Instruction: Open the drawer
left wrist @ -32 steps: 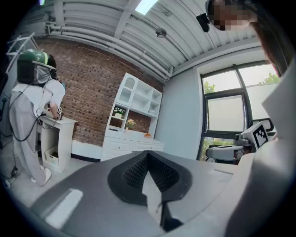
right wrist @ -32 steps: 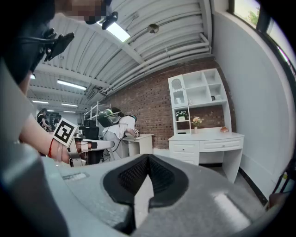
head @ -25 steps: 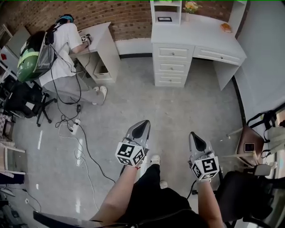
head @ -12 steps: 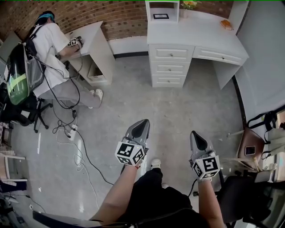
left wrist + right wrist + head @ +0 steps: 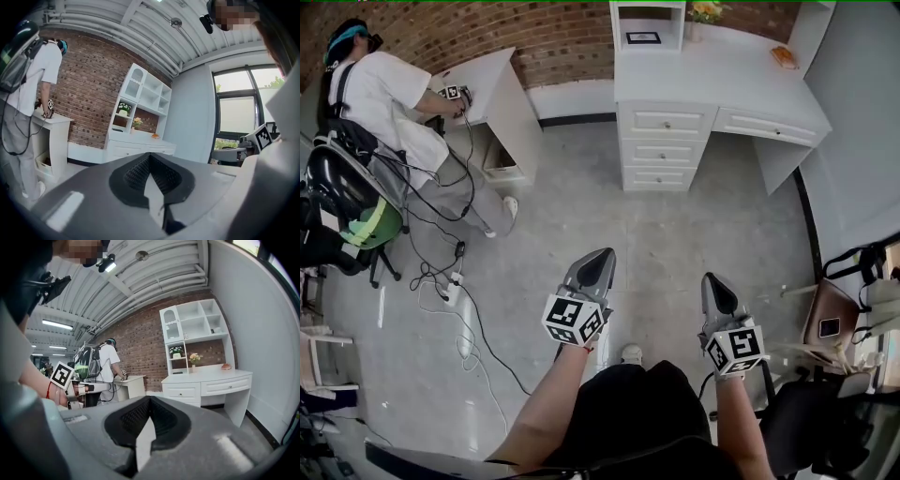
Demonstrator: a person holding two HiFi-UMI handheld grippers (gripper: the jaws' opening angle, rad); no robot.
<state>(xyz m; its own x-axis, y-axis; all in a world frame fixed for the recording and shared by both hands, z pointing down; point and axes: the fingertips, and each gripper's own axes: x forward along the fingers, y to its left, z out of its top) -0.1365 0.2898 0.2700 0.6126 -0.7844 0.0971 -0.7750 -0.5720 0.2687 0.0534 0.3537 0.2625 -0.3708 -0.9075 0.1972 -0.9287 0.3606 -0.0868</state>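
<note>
Three stacked drawers point(image 5: 662, 150), shut, knobs point(image 5: 667, 123) barely discernible

**White, brick red and grey**

At twelve o'clock the bench point(image 5: 722, 80) and its drawers point(image 5: 666, 150) are white, the brick wall point(image 5: 567, 37) behind red-brown. The floor point(image 5: 675, 234) is mottled pale grey. The left tool point(image 5: 602, 255) and right tool point(image 5: 712, 279) are grey, each bearing a black-and-white square-marker cube.

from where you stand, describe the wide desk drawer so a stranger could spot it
Against the brick wall stands a big white desk with shelves on top. On its front, right of a stack of three drawers, is the wide drawer. It alone has open leg space beneath, no drawer under it.
</note>
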